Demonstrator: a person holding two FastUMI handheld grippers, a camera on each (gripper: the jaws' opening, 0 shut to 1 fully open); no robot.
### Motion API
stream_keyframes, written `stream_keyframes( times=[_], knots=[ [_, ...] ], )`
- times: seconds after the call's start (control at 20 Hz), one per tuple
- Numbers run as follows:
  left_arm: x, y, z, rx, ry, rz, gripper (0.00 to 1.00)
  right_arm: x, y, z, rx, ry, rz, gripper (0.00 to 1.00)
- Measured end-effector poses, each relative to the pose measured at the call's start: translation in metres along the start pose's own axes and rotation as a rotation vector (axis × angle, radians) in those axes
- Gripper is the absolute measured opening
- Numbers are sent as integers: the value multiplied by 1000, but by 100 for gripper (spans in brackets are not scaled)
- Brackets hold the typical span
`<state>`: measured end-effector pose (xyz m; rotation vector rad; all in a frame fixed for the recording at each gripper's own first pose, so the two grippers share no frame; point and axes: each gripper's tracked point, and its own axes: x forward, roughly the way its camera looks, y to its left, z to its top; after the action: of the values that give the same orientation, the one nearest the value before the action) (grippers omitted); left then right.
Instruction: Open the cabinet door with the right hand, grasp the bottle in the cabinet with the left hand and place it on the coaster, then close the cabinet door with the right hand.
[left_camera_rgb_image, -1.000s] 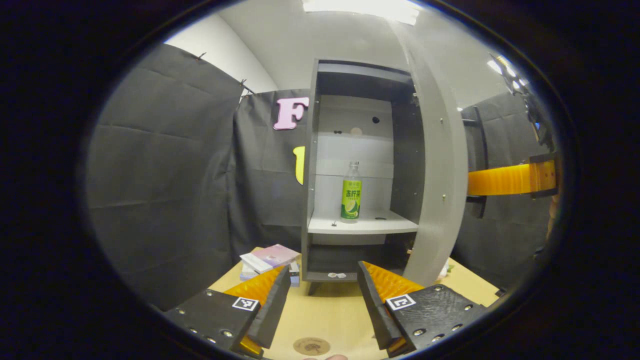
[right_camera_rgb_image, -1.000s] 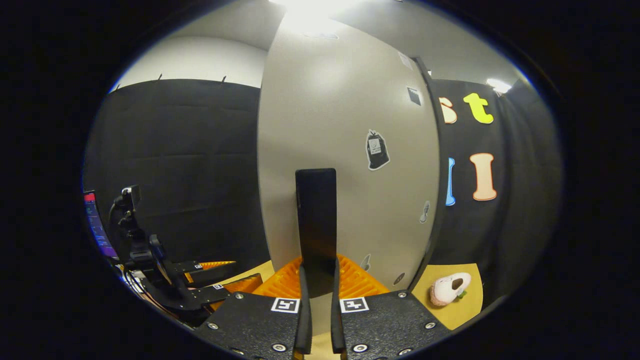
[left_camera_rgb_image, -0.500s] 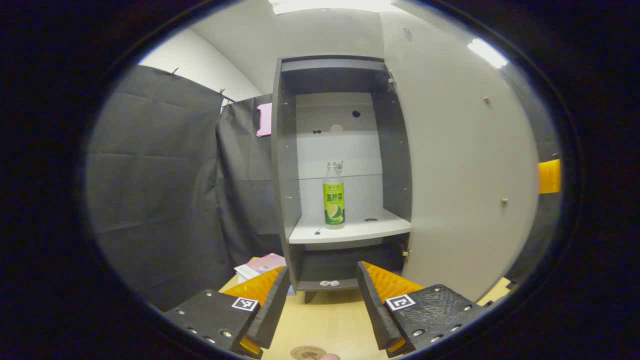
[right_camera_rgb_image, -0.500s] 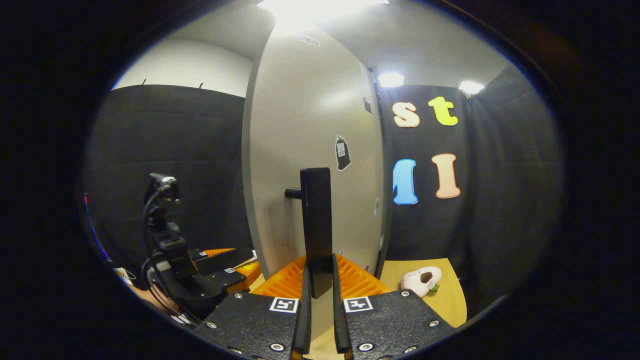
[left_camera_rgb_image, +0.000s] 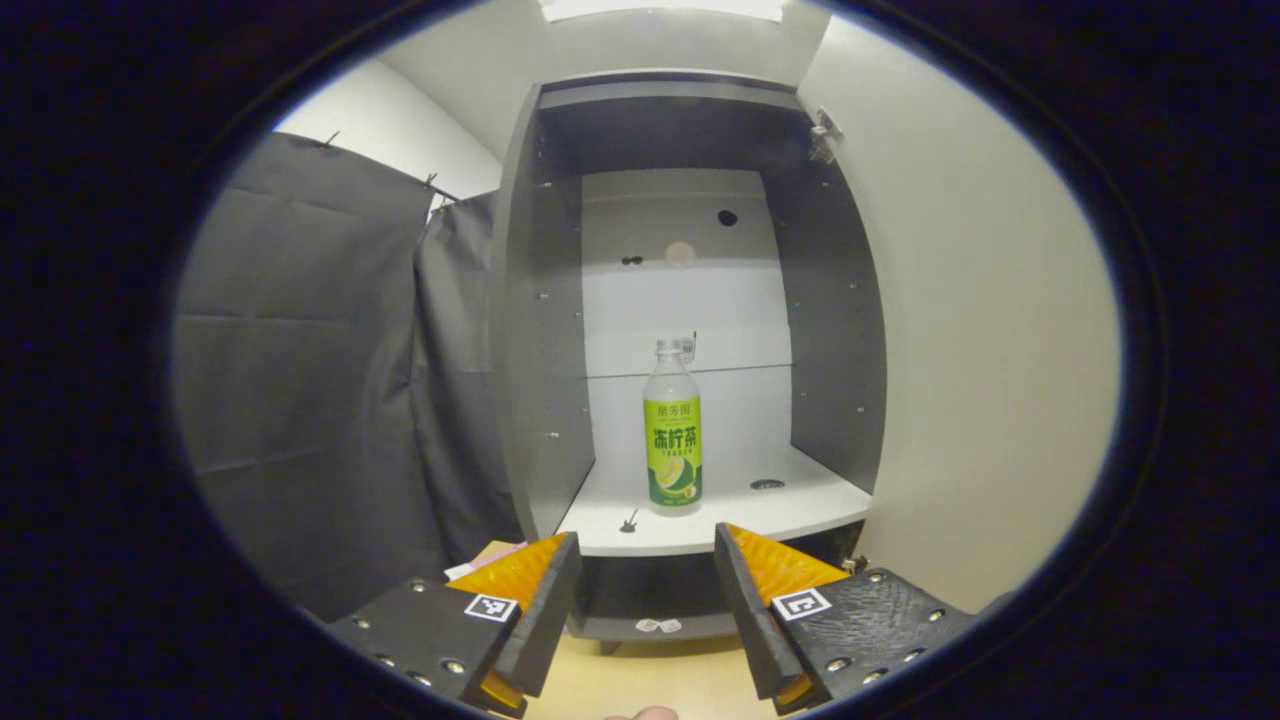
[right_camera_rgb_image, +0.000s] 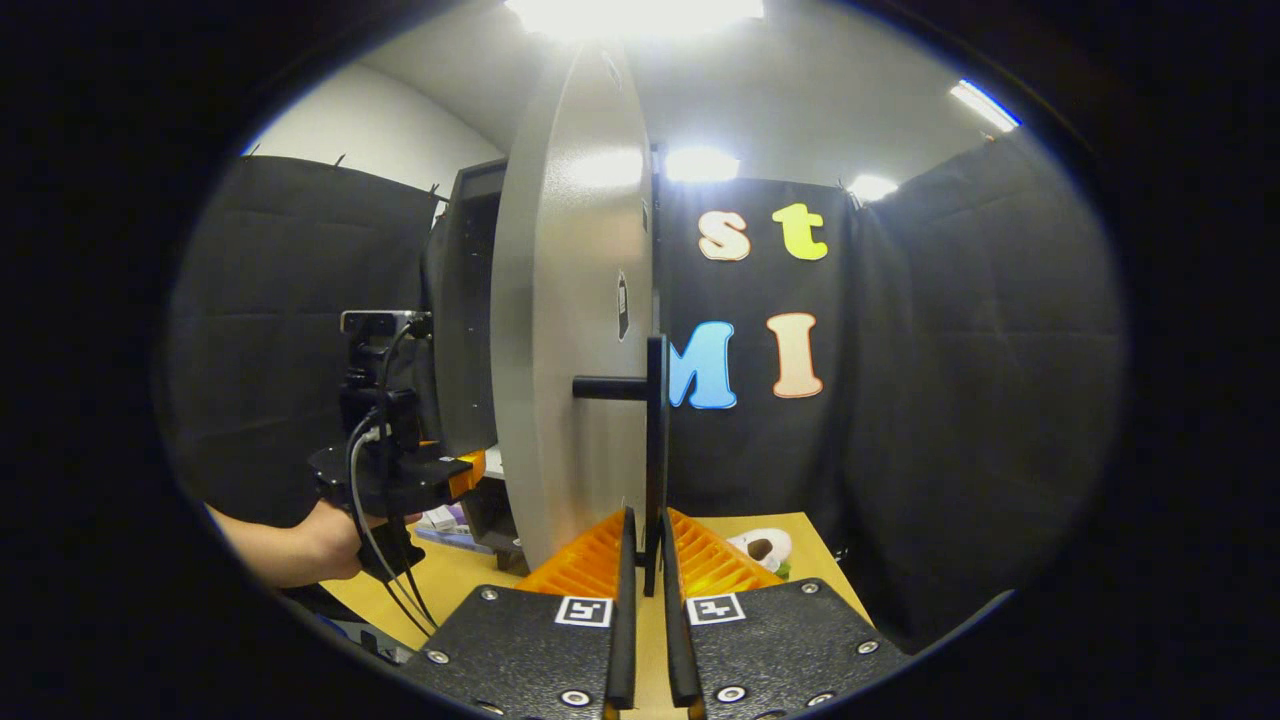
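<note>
Left gripper view looks straight into the tall grey cabinet (left_camera_rgb_image: 540, 300), whose pale grey door (left_camera_rgb_image: 980, 330) stands swung open along the right side. On the white shelf (left_camera_rgb_image: 790, 510) inside, a clear plastic bottle with a green and yellow label (left_camera_rgb_image: 672, 440) stands upright, a little left of the shelf's middle. The left gripper (left_camera_rgb_image: 640, 565) sits below and in front of it with its jaws spread wide and nothing between them; the bottle lies ahead of the gap, well apart from both fingers and above their tips. A small dark object (left_camera_rgb_image: 628, 522) lies on the shelf just left of the bottle, and a round dark mark (left_camera_rgb_image: 767, 485) sits to its right. A strip of light wooden tabletop (left_camera_rgb_image: 640, 680) shows under the cabinet.

Right gripper view meets the same door (right_camera_rgb_image: 560, 340) nearly edge-on. Its black bar handle (right_camera_rgb_image: 655, 450) runs upright, fixed to the door by a short black post. The right gripper (right_camera_rgb_image: 644, 545) has its fingers drawn narrow, one on each side of the handle's lower end, clamped on it. To the left, farther off, a person's hand (right_camera_rgb_image: 330, 545) holds the left gripper (right_camera_rgb_image: 400, 470) pointed at the cabinet. A small white plush toy (right_camera_rgb_image: 760, 548) lies on the tabletop (right_camera_rgb_image: 470, 575) just beyond the right finger.
</note>
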<state>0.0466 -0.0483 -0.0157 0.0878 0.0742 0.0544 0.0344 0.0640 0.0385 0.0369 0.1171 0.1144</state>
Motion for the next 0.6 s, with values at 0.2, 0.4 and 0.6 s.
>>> stream_keyframes(
  times=[0.2, 0.4, 0.6],
  knots=[
    [59, -13, 6, 62, -38, -28, 76, -6, -20, -1, 53, -5, -79, 12],
    [106, -23, 3, 27, -32, -42, 80, -18, -32, -9, 88, 7, -113, 35],
    [145, -21, -2, 92, -41, -27, 80, -32, -43, -20, -26, 8, -188, 65]
  ],
)
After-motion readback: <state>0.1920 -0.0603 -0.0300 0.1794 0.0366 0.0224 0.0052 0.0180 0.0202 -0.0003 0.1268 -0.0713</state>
